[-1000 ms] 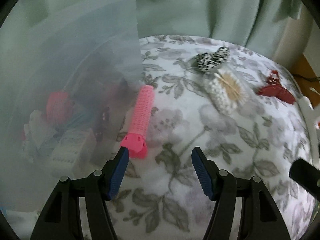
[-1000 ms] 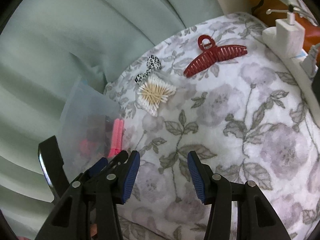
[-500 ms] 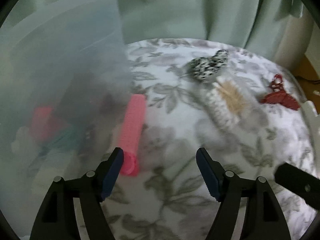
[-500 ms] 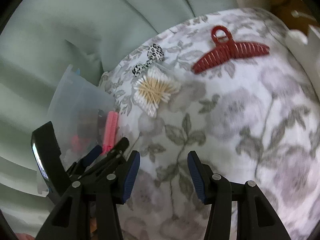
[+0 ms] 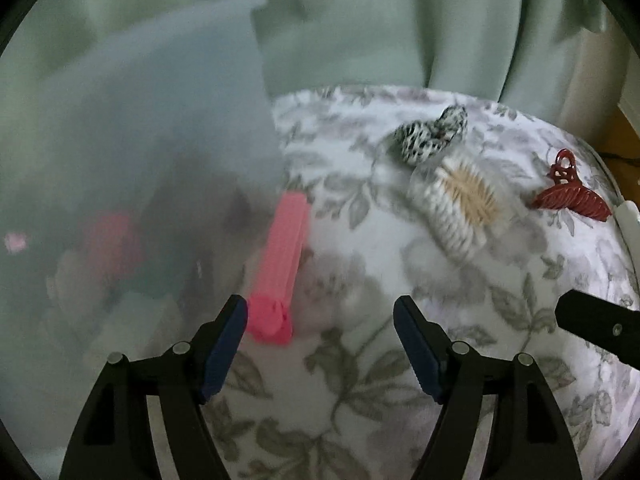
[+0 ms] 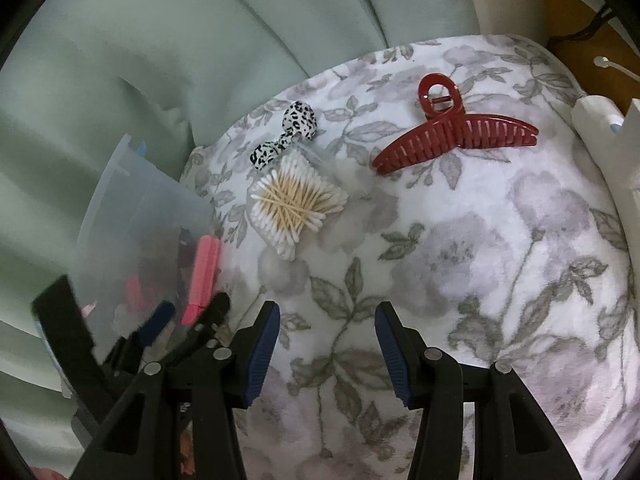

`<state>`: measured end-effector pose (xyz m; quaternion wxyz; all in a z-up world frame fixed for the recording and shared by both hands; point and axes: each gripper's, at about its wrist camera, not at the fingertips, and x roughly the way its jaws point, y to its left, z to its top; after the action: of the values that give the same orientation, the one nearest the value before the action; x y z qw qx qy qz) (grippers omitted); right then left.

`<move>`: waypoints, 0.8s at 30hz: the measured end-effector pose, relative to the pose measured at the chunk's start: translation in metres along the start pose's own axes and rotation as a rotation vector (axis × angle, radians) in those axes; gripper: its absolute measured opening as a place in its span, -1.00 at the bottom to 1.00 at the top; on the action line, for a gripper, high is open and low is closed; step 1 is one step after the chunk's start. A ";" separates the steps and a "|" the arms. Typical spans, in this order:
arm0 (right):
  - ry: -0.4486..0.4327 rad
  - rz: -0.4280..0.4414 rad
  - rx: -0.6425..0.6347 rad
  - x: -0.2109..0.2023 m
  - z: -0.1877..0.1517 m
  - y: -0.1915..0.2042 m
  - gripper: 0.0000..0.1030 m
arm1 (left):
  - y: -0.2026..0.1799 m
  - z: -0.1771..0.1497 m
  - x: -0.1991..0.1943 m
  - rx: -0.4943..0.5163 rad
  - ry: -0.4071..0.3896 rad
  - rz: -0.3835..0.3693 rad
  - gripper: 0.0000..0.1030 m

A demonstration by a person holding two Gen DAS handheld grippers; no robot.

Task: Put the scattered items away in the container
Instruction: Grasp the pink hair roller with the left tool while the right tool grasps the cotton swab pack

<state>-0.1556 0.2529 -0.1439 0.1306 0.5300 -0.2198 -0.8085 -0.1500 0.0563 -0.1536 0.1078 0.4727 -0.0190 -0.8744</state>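
My left gripper [image 5: 320, 344] has just been widening its jaws; nothing sits between them yet, because the pink roller [image 5: 280, 268] lies at eleven o'clock, just beside the box [image 5: 140, 140]. My right gripper [image 6: 328, 352] waits part open, empty, the red clip [image 6: 456, 136] at one o'clock.

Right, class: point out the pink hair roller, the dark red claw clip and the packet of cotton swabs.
pink hair roller [image 5: 280, 264]: left wrist view, middle of its ribbed barrel.
dark red claw clip [image 6: 456, 136]: right wrist view, toothed body.
packet of cotton swabs [image 6: 296, 202]: right wrist view, wooden stems at centre.
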 end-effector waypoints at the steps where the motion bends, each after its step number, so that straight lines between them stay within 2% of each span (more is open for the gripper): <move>1: 0.003 -0.001 -0.007 0.001 0.001 0.002 0.03 | 0.002 -0.002 0.000 -0.011 0.004 0.013 0.48; 5: 0.014 -0.012 -0.026 0.003 0.002 0.005 0.03 | 0.009 -0.009 -0.004 -0.063 0.016 0.070 0.48; 13: 0.037 -0.031 -0.045 0.009 0.003 0.008 0.03 | 0.001 -0.003 0.025 -0.081 0.081 0.073 0.48; 19: 0.068 -0.066 -0.077 0.014 0.003 0.010 0.03 | -0.002 0.005 0.034 -0.094 0.062 0.080 0.48; 24: 0.062 -0.087 -0.161 0.017 0.018 0.022 0.03 | 0.003 0.010 0.037 -0.121 0.050 0.009 0.48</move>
<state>-0.1791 0.2296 -0.1408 0.1444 0.5515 -0.1267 -0.8117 -0.1774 0.0455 -0.1779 0.1405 0.4868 0.0346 -0.8615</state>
